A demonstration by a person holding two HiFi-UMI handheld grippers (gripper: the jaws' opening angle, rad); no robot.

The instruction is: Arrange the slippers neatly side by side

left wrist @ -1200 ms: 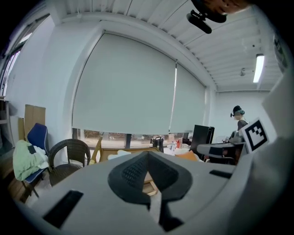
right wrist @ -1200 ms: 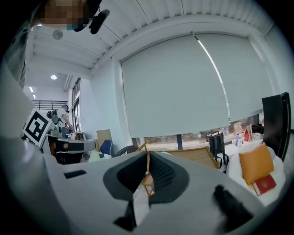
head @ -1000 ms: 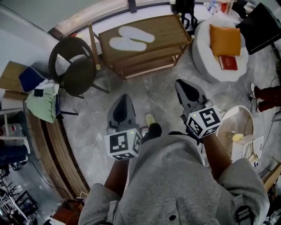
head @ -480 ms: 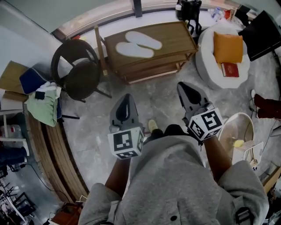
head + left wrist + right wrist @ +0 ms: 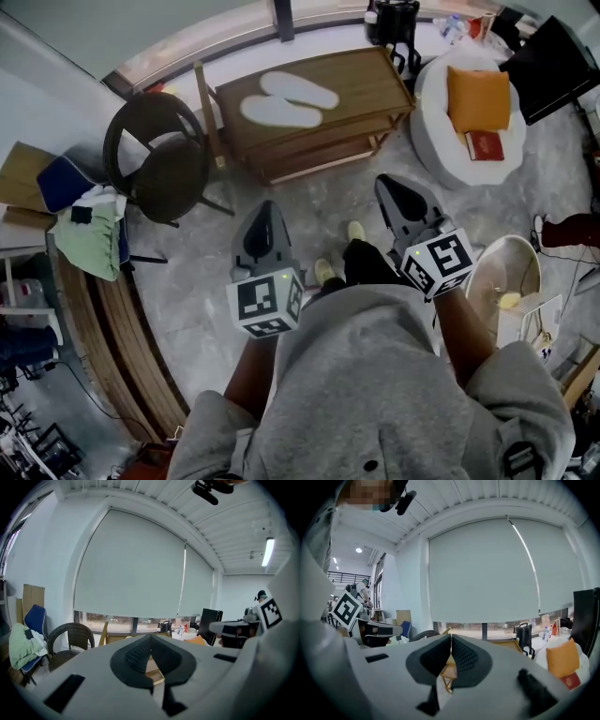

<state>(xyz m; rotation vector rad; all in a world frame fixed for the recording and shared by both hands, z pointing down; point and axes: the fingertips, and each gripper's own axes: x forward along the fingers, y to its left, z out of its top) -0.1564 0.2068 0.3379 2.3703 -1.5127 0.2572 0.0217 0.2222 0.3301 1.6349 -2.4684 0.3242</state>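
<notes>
1. Slippers [image 5: 281,111]: 2 white ones lie on top of the wooden table [image 5: 366,80], long sides together and touching, toes toward the view's right.
2. Left gripper [image 5: 266,212] hangs above the grey floor, well short of the table. In its own view the dark pads meet at the tips, with nothing between them; only a sliver of table shows through the gap lower down.
3. Right gripper [image 5: 387,184] is level with it and nearer the round white seat [image 5: 441,141]. Its pads are also pressed together and hold nothing.
4. Against the picture 0.5 s ago, a 2nd yellow shoe toe [image 5: 356,231] has come forward between the 2 grippers, ahead of the 1st toe [image 5: 323,272].
5. Table and slippers have slid slightly left and down in the head view, while both grippers sit in nearly the same spots. Their jaws are as closed as before.
6. Slippers lie on the table as they did 0.5 s ago.
7. Wicker chair [image 5: 155,159] stands just left of the table. An orange cushion [image 5: 478,86] and a red book [image 5: 485,145] rest on the white seat.
</notes>
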